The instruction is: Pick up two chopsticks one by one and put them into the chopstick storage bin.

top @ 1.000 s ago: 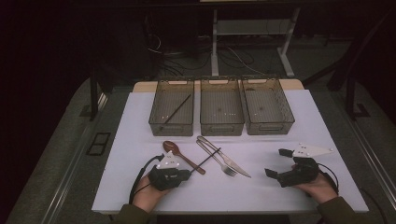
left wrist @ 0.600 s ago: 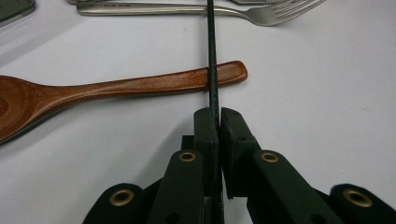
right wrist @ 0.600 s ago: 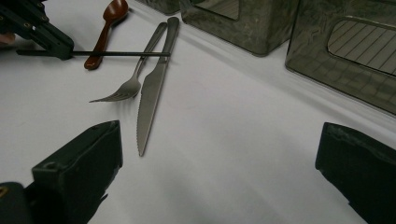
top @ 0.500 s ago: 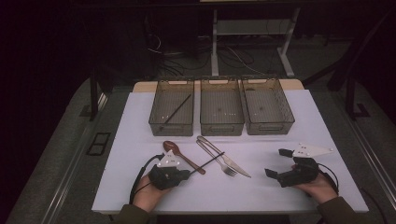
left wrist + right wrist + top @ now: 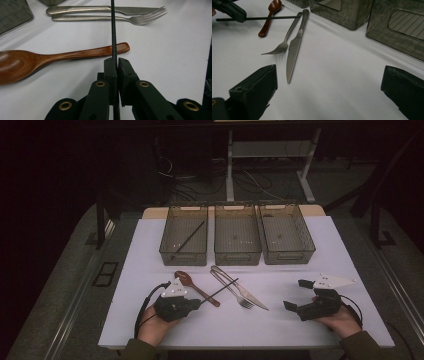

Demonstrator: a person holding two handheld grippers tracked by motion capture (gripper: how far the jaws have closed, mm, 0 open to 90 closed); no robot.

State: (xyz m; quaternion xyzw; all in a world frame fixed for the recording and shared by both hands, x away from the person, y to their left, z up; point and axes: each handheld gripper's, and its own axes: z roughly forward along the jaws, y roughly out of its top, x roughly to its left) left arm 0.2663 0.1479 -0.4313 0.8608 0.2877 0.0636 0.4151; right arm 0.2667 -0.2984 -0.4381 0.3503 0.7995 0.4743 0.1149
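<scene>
My left tool (image 5: 199, 304) is clamped tight on a black chopstick (image 5: 220, 290), the stick running up between its jaws and out over the wooden spoon (image 5: 192, 285) toward the fork (image 5: 231, 290) and knife (image 5: 247, 296). My right tool (image 5: 300, 296) rests near the worktop's (image 5: 280, 330) front edge, jaws wide apart, nothing in them. Farther back stand three bins; the left bin (image 5: 184, 240) holds another chopstick (image 5: 189, 239).

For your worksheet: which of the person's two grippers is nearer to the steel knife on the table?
Right, by a small margin. The right gripper rests open just right of the knife, near its blade tip. The left gripper, shut on a black chopstick, sits beyond the wooden spoon.
</scene>
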